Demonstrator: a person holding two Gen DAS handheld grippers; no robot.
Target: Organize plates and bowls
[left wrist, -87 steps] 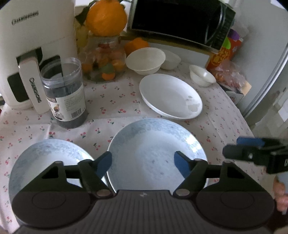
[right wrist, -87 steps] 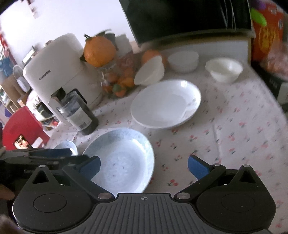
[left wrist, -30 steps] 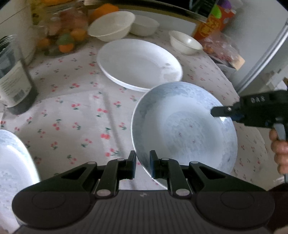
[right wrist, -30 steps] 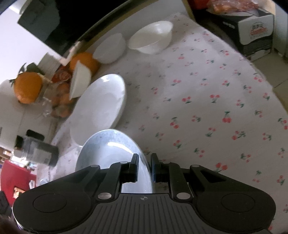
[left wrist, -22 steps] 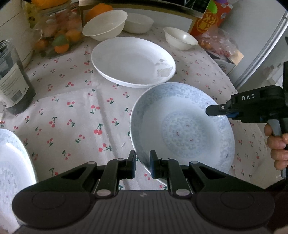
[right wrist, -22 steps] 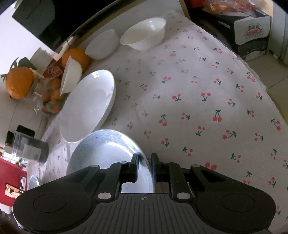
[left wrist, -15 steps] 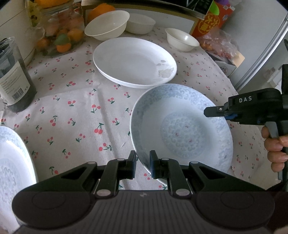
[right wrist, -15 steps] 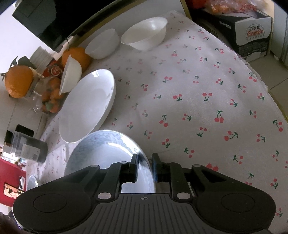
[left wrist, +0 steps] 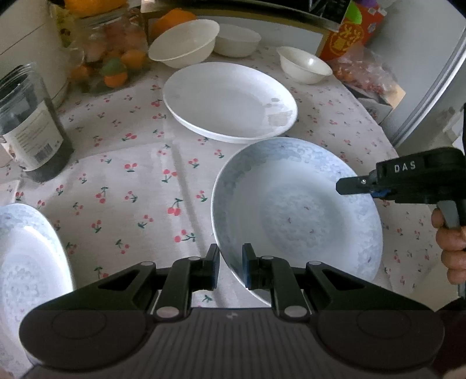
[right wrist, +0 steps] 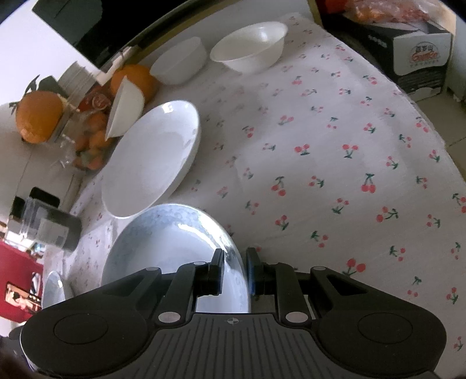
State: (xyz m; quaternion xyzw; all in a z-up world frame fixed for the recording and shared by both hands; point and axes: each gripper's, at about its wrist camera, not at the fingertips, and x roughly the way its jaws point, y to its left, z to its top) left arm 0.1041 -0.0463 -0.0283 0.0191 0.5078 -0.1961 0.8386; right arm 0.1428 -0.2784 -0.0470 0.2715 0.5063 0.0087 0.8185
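Observation:
A pale blue patterned plate point(left wrist: 297, 210) is held between both grippers, lifted and tilted above the cherry tablecloth. My left gripper point(left wrist: 230, 266) is shut on its near rim. My right gripper point(right wrist: 234, 269) is shut on the opposite rim of the same plate point(right wrist: 171, 250); it shows in the left wrist view point(left wrist: 361, 186) at the plate's right edge. A white plate point(left wrist: 230, 102) lies just beyond, also in the right wrist view point(right wrist: 151, 157). A second blue plate point(left wrist: 26, 262) lies at the near left. Three white bowls point(left wrist: 186, 43) point(left wrist: 238, 39) point(left wrist: 304, 64) stand at the back.
A dark jar point(left wrist: 32, 125) stands at left, a glass jar of fruit point(left wrist: 110, 55) behind it. A white appliance point(left wrist: 26, 35) is at back left, a microwave shelf point(left wrist: 233, 14) at the back. A cardboard box point(right wrist: 413, 49) and snack bags point(left wrist: 367, 70) sit past the table's right edge.
Both grippers closed on the blue plate's rims and lifted it; over the last second the plate has shifted slightly toward the white plate, still held by both.

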